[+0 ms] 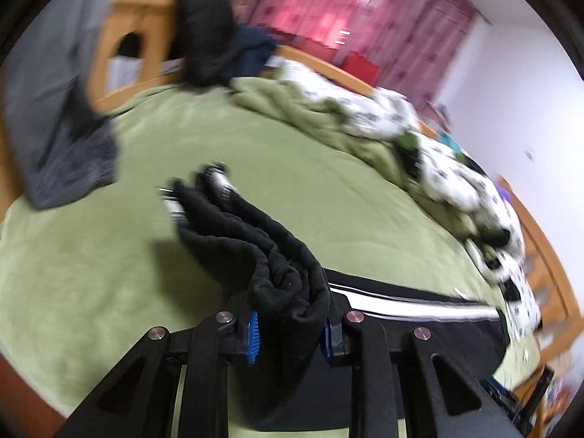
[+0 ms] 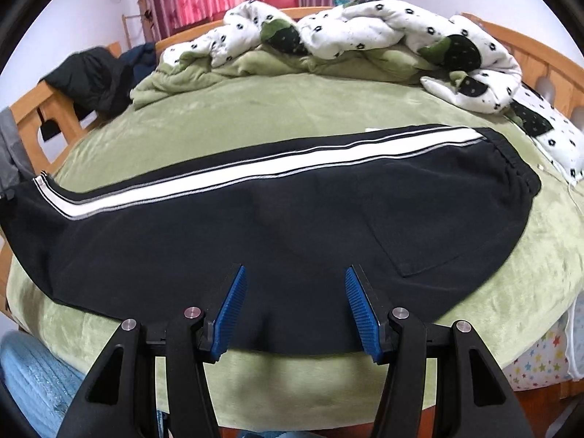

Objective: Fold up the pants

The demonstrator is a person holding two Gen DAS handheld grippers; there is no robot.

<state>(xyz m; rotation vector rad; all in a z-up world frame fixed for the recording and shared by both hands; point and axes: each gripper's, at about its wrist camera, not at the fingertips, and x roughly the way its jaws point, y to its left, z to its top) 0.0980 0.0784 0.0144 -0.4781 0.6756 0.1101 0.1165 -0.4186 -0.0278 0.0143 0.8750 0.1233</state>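
Black fabric, the bunched cuff end of the pants (image 1: 277, 255), sits clamped between the blue pads of the left gripper (image 1: 290, 332); its fingers (image 1: 252, 332) are closed on the cloth, which is lifted clear of the bed (image 1: 91, 273). The right gripper (image 2: 295, 306) hangs just above the near edge of the pants (image 2: 255, 226), fingers (image 2: 230, 306) apart with nothing between them.

Step in hand, as judged: the lengthwise fold. The pants lie flat across the green bed cover, legs stacked, white side stripe (image 2: 255, 171) along the far edge, waistband (image 2: 511, 160) to the right in the right wrist view.

Next move calls for carrying the cuff end across toward the waistband and laying it square. The right gripper can pin the middle to stop the fabric sliding.

Containers: none in view. Beyond the pants, a rumpled white patterned quilt (image 2: 365, 29) lies heaped at the far side, and dark garments (image 2: 91, 73) hang over the wooden bed frame (image 2: 54, 109).
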